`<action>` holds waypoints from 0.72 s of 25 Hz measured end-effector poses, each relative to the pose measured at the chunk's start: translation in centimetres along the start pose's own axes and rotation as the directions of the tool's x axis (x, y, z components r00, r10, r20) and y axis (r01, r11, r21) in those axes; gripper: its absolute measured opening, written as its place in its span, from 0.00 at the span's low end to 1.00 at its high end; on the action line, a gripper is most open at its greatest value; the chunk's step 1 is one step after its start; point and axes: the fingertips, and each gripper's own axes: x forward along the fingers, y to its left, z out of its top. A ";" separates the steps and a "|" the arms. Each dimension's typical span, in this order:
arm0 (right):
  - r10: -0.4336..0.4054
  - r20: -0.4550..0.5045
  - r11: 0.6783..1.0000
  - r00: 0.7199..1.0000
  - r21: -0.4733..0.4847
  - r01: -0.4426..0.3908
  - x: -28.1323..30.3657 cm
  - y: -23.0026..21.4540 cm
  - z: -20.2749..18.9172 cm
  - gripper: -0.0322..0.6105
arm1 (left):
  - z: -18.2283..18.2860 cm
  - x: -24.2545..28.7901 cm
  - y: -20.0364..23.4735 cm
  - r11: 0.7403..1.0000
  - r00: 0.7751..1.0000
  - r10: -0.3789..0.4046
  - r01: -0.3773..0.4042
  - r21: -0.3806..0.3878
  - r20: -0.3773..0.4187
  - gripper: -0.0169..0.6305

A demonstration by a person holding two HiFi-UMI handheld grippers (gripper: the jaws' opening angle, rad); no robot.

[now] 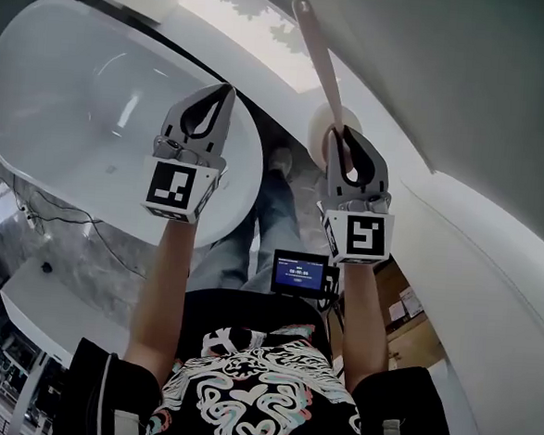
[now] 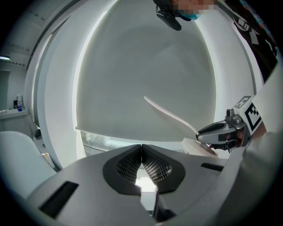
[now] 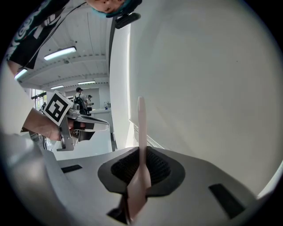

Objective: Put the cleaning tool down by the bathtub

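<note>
Right gripper view: cleaning tool (image 3: 141, 128) partly hidden.

One white bathtub (image 1: 77, 87), one pink cleaning tool (image 1: 320, 62), one small screen (image 1: 298, 273), two grippers: left gripper (image 1: 229, 90), right gripper (image 1: 345, 133).

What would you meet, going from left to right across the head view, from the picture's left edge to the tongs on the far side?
bathtub → left tongs, shut and empty → right tongs, shut on the pink cleaning tool
</note>
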 end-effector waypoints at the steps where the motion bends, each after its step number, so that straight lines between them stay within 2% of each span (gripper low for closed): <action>1: 0.002 -0.003 1.000 1.000 -0.002 -0.002 0.3 0.0 -0.5 0.15 | -0.4 0.2 0.1 1.000 1.000 0.004 -0.004 -0.003 0.000 0.05; 5: 0.021 -0.017 1.000 1.000 -0.022 -0.022 1.6 0.2 -2.5 0.15 | -2.3 1.2 0.4 1.000 1.000 0.016 -0.016 -0.016 -0.009 0.05; 12: 0.030 -0.061 1.000 0.998 0.006 -0.029 4.2 0.2 -6.3 0.15 | -6.7 3.2 1.3 0.997 0.998 0.036 -0.040 -0.071 -0.053 0.05; 18: 0.039 -0.099 0.999 0.994 0.018 -0.038 6.7 -0.4 -9.1 0.15 | -10.2 5.5 1.8 0.996 0.996 0.027 -0.034 -0.080 -0.088 0.05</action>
